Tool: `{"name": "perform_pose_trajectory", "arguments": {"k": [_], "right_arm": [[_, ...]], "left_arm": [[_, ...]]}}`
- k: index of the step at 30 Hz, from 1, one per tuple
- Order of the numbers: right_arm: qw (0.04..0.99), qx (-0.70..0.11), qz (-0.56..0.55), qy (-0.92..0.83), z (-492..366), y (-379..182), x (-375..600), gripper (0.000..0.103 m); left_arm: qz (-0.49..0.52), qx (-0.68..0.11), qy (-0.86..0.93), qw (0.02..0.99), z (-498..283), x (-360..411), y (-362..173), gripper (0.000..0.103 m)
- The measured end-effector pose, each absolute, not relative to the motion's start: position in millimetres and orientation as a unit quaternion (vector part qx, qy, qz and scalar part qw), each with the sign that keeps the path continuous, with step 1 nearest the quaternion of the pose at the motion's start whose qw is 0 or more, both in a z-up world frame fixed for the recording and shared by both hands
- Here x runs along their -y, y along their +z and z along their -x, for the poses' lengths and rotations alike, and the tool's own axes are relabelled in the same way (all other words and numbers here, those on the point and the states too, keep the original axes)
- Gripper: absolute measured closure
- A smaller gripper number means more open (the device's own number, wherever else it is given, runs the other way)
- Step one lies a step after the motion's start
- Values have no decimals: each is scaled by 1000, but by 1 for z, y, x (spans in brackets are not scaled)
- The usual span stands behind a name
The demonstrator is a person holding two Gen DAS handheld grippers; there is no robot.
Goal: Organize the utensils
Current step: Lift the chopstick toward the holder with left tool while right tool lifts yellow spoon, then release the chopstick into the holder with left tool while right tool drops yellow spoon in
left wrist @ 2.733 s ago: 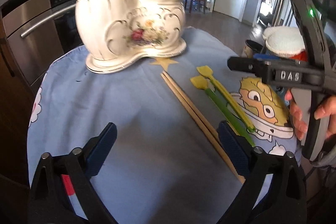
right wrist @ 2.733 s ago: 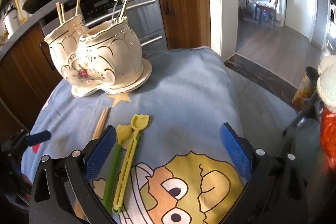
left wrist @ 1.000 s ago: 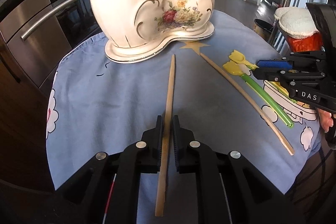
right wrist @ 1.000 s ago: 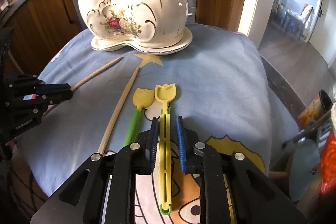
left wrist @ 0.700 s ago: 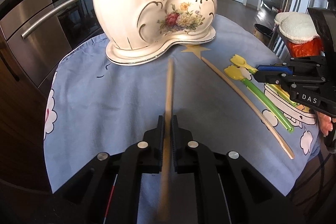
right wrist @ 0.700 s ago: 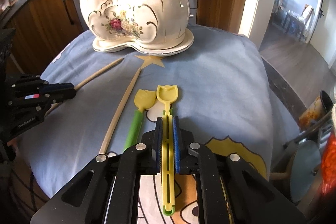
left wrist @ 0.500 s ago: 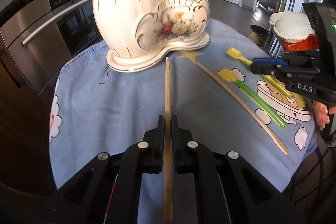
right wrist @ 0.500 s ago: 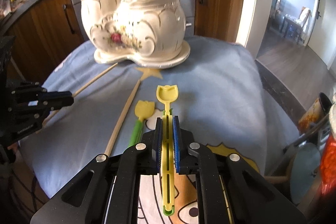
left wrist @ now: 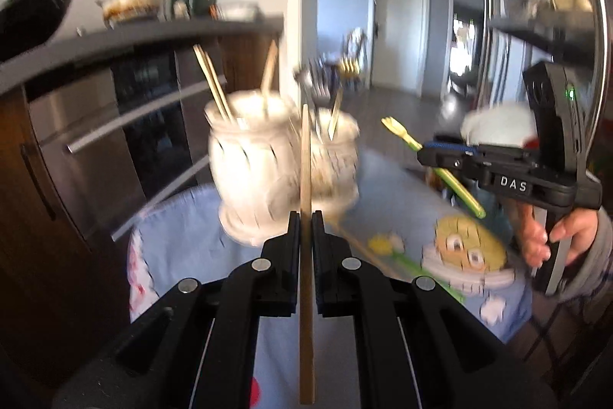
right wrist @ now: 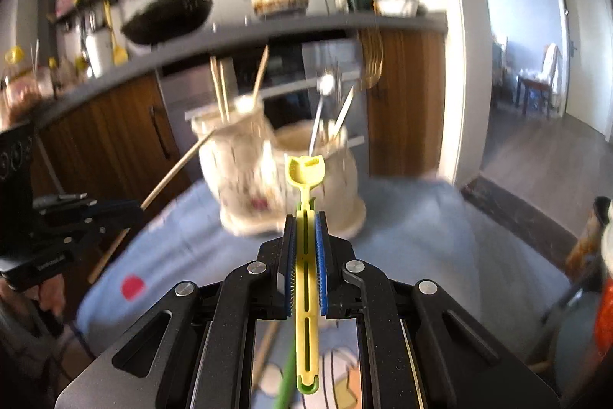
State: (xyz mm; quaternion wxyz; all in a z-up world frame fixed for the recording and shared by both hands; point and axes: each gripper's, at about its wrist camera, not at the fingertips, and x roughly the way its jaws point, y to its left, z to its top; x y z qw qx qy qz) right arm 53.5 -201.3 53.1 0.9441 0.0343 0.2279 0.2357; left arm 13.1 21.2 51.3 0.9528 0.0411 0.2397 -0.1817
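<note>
My left gripper is shut on a wooden chopstick, held up off the blue cloth and pointing at the white ceramic two-pot holder. My right gripper is shut on a yellow tulip-tipped utensil, also lifted in front of the holder. The left pot holds chopsticks, the right pot metal cutlery. A green utensil and a second chopstick lie on the cloth. In the right wrist view, the left gripper with its chopstick is at the left.
Behind the table runs a kitchen counter with a wok and pots, above an oven. A person's hand grips the right tool. A white and red bundle sits beyond the table's right edge.
Both grippers went from open to shut, the left on the chopstick, the right on the yellow utensil. Both then rose and tilted up, lifting their items off the cloth.
</note>
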Motion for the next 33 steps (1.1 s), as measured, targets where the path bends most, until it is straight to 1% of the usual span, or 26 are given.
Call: {"name": "perform_pose_trajectory", "arguments": {"k": [6, 9, 14, 17, 21, 25, 29, 33], "right_arm": [[951, -184, -69, 239, -74, 77, 200, 92], [948, -176, -89, 249, -93, 84, 195, 92], [946, -161, -129, 251, -123, 91, 191, 92], [945, -151, -146, 250, -139, 93, 187, 92], [941, -139, -179, 253, -157, 90, 187, 92], [936, -141, -192, 259, -172, 83, 181, 92], [938, -136, -183, 262, -176, 75, 172, 92], [946, -130, -162, 248, -178, 70, 164, 92]], "left_arm": [[-12, -186, -172, 967, -34, -30, 79, 97], [-15, -163, -171, 972, -45, -31, 93, 97], [9, -132, -167, 977, -74, -33, 113, 97], [17, -122, -167, 978, -96, -33, 117, 97], [77, -116, -188, 972, -127, -41, 117, 97], [106, -119, -187, 969, -147, -42, 109, 97], [104, -93, -176, 975, -152, -40, 104, 97], [76, -69, -163, 981, -151, -29, 101, 97]]}}
